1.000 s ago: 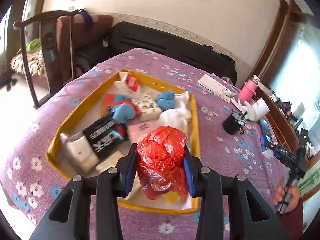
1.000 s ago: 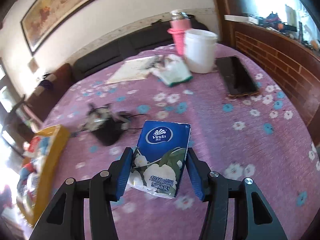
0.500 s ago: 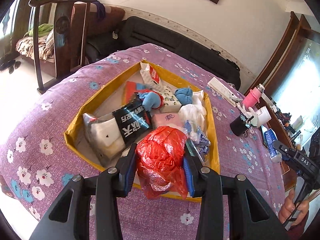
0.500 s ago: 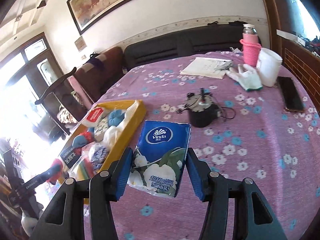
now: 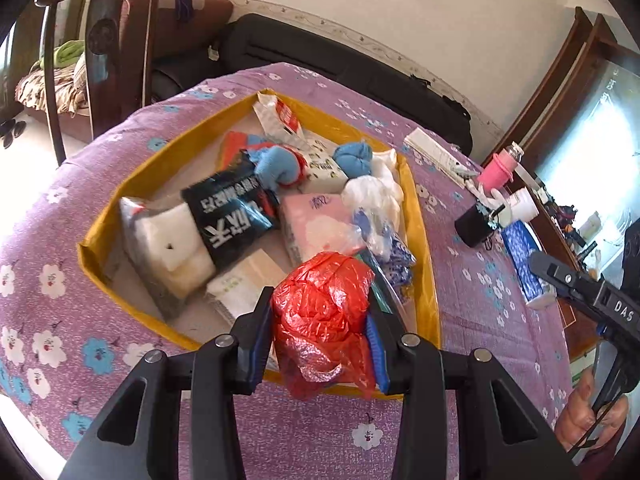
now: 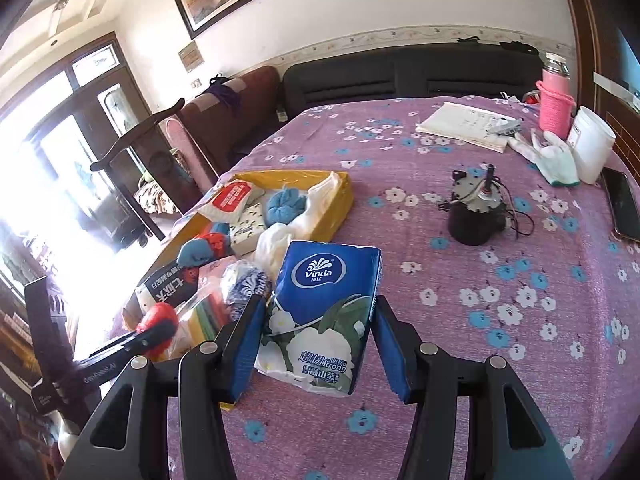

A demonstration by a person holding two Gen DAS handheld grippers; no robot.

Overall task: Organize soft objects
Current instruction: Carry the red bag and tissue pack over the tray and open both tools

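My left gripper (image 5: 320, 320) is shut on a crumpled red plastic bag (image 5: 324, 312), held over the near right corner of the yellow tray (image 5: 160, 168). The tray holds several soft items: a black packet (image 5: 230, 216), a pink tissue pack (image 5: 316, 220), blue socks (image 5: 354, 156) and white cloth (image 5: 372, 192). My right gripper (image 6: 316, 328) is shut on a blue Vinda tissue pack (image 6: 324, 312), held above the purple cloth just right of the tray (image 6: 332, 208). The left gripper with the red bag (image 6: 158, 320) shows in the right wrist view.
On the purple flowered tablecloth (image 6: 500, 280) stand a small black motor with wires (image 6: 474, 216), a white glove (image 6: 552, 156), a white cup (image 6: 592, 144), a pink bottle (image 6: 554, 104), a notebook (image 6: 464, 124) and a phone (image 6: 624, 204). A wooden chair (image 5: 100, 52) stands at the left.
My right gripper has carried the tissue pack left, close to the tray's right side. My left gripper with the red bag has drawn back slightly toward the tray's near edge.
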